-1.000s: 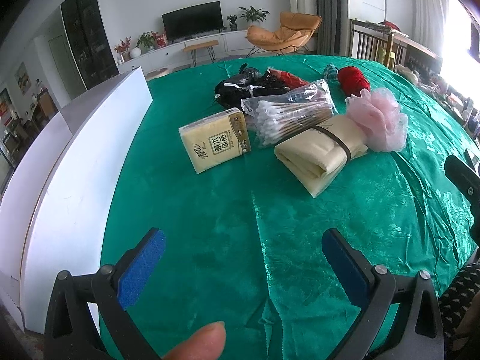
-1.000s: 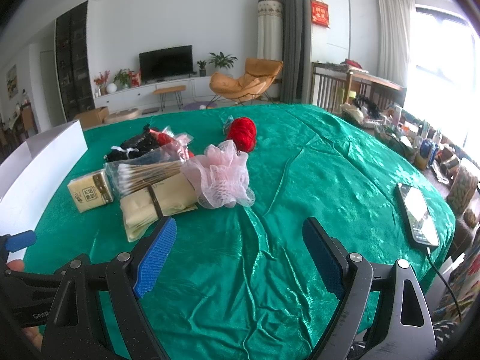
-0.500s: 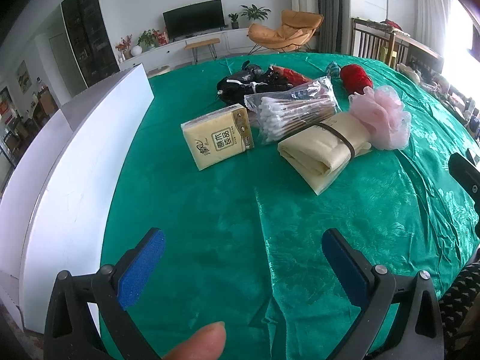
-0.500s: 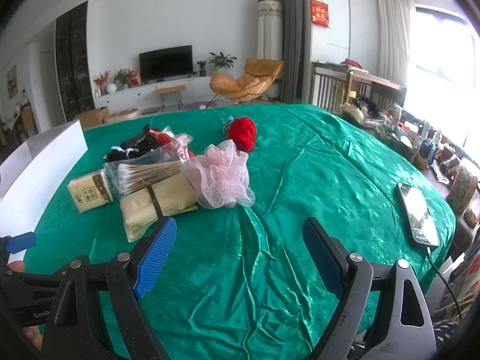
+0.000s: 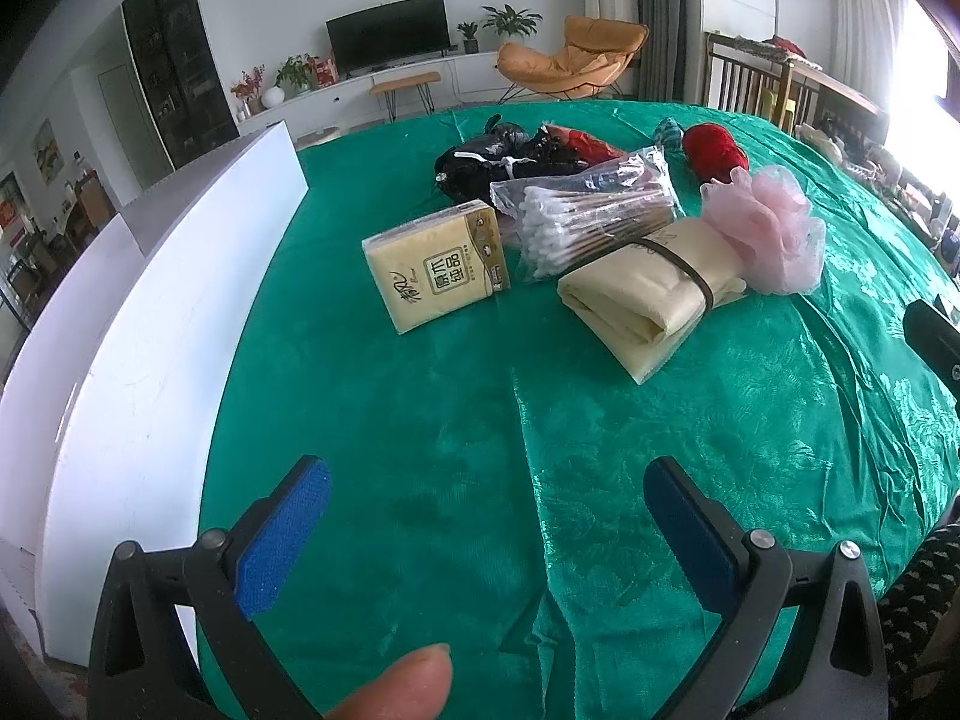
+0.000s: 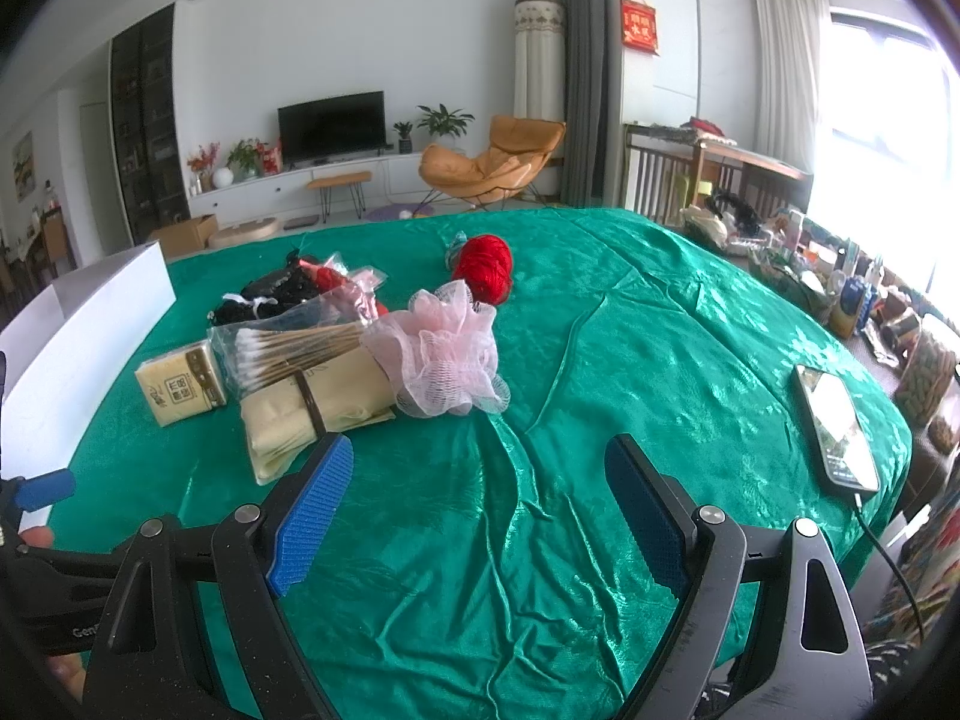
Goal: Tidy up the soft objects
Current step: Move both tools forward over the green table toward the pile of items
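Left gripper [image 5: 486, 495] and right gripper [image 6: 477, 480], each held low and level with its blue-padded fingers [image 5: 282, 537] spread wide and nothing between them; a fingertip [image 5: 396, 687] of the operator's hand shows below the left gripper's frame.

A green tablecloth [image 6: 660, 324] is spread over the table, creased toward the near edge. A phone [image 6: 835, 427] is laid near its right edge, with a cable plugged in. A television [image 6: 331, 126] and an orange armchair [image 6: 492, 165] are seen against the far wall.
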`<state>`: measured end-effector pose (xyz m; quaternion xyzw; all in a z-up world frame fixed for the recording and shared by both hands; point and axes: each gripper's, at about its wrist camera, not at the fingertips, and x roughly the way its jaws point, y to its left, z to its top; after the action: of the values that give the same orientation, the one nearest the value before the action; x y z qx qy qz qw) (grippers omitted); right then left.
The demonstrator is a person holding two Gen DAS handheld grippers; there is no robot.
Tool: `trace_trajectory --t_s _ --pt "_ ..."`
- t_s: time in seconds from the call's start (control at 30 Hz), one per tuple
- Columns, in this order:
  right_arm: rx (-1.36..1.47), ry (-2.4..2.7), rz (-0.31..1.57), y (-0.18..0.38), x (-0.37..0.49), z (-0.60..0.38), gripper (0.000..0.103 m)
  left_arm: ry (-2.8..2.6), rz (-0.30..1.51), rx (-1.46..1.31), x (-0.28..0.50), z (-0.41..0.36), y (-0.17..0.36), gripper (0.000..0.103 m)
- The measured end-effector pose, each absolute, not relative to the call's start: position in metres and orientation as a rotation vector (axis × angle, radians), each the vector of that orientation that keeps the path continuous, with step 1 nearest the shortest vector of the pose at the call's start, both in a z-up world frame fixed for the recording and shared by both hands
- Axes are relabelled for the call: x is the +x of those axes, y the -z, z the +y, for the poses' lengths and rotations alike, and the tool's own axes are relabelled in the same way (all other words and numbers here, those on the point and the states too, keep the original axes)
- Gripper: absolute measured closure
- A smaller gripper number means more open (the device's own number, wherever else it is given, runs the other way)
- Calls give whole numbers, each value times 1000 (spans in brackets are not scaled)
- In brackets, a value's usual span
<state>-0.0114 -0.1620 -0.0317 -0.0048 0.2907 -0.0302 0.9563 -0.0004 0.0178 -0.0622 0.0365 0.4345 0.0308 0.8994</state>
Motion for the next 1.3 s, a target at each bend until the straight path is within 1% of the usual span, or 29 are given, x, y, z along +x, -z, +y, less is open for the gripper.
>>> trace_trajectory --t_s 0.5,1.0,1.3 --pt "-6 60 594 32 -12 -162 15 -65 915 73 1 20 65 0" --pt "-5 59 597 33 -12 -163 15 -55 967 58 3 22 76 0" --pt "15 51 629 39 -9 -167 15 -44 1022 43 6 25 87 0"
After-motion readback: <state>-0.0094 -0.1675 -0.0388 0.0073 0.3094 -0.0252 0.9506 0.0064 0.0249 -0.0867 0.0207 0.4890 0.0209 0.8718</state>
